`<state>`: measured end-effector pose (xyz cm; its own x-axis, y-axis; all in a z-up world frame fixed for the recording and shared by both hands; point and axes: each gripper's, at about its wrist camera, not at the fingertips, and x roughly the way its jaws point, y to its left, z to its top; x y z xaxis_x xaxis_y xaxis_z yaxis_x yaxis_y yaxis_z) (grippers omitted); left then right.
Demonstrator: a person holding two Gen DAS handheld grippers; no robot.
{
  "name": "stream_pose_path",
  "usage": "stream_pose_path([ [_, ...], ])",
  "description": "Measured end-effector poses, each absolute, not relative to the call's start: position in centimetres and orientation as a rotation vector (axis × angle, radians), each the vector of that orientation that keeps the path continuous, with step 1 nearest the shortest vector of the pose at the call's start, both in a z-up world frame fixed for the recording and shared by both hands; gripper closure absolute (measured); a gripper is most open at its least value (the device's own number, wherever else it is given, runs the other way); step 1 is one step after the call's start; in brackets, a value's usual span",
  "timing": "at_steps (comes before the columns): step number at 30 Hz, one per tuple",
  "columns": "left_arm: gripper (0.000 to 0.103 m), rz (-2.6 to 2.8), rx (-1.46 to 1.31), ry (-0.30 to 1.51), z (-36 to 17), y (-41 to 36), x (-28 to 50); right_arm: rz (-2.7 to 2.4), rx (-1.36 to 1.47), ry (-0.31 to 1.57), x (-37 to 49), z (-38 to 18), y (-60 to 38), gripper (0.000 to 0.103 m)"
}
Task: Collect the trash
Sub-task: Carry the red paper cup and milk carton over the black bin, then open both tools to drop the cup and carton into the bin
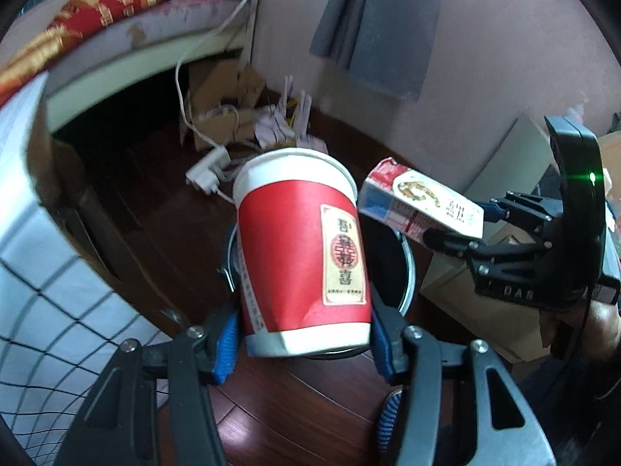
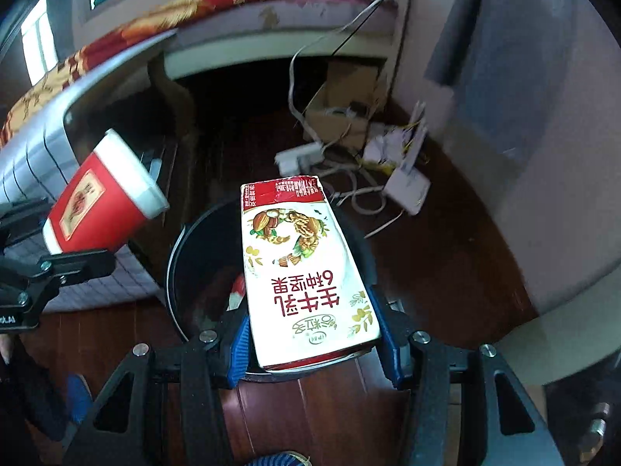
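My left gripper (image 1: 304, 343) is shut on a red paper cup (image 1: 300, 248) with a white rim, gripped near its base between the blue pads. The cup hangs over a round black trash bin (image 1: 405, 272) on the dark wood floor. My right gripper (image 2: 312, 343) is shut on a white milk carton (image 2: 300, 268) with a red top, also above the bin (image 2: 194, 256). In the left wrist view the carton (image 1: 419, 206) and the right gripper (image 1: 462, 233) come in from the right. The cup (image 2: 101, 204) shows at the left of the right wrist view.
A bed with a red and gold cover (image 1: 116, 4) stands behind. Cardboard boxes (image 1: 221, 97), a white power strip (image 1: 205, 171) with cables, and crumpled paper (image 1: 283, 124) lie on the floor beyond the bin. More cardboard (image 1: 473, 299) sits right of the bin. A pinkish wall (image 2: 524, 155) curves on the right.
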<state>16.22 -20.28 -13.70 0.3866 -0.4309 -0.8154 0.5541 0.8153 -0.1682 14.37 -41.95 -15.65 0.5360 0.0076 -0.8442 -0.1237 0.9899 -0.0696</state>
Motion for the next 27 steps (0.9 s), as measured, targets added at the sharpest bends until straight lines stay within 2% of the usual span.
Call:
stream_pose_path([
  [3,0.046,-0.633,0.142,1.029,-14.8,-20.7,17.6,0.107,-0.141,1.034,15.5,-16.9,-41.3,0.047],
  [6,0.041,-0.671,0.130,1.072,-16.1,-21.5,18.8,0.137,-0.149,1.067,17.2,-17.9,-41.0,0.045],
  [7,0.031,-0.628,0.151,1.087,-16.9,-21.6,19.3,0.134,-0.164,1.082,17.7,-18.4,-41.0,0.028],
  [8,0.014,-0.571,0.172,1.092,-17.4,-21.5,19.5,0.093,-0.187,1.095,18.2,-19.4,-41.2,0.015],
  [9,0.008,-0.521,0.169,1.087,-17.7,-20.9,19.6,0.069,-0.184,1.094,18.3,-19.8,-41.7,0.004],
  [10,0.003,-0.509,0.145,1.094,-18.0,-20.4,19.6,0.060,-0.165,1.101,18.3,-20.1,-42.0,0.004],
  [14,0.001,-0.463,0.127,1.091,-18.6,-19.1,18.8,0.020,-0.139,1.149,18.3,-21.1,-42.8,0.000],
  [27,0.000,-0.424,0.147,1.050,-18.1,-18.4,17.6,0.025,-0.166,1.154,17.6,-21.5,-41.5,0.000],
])
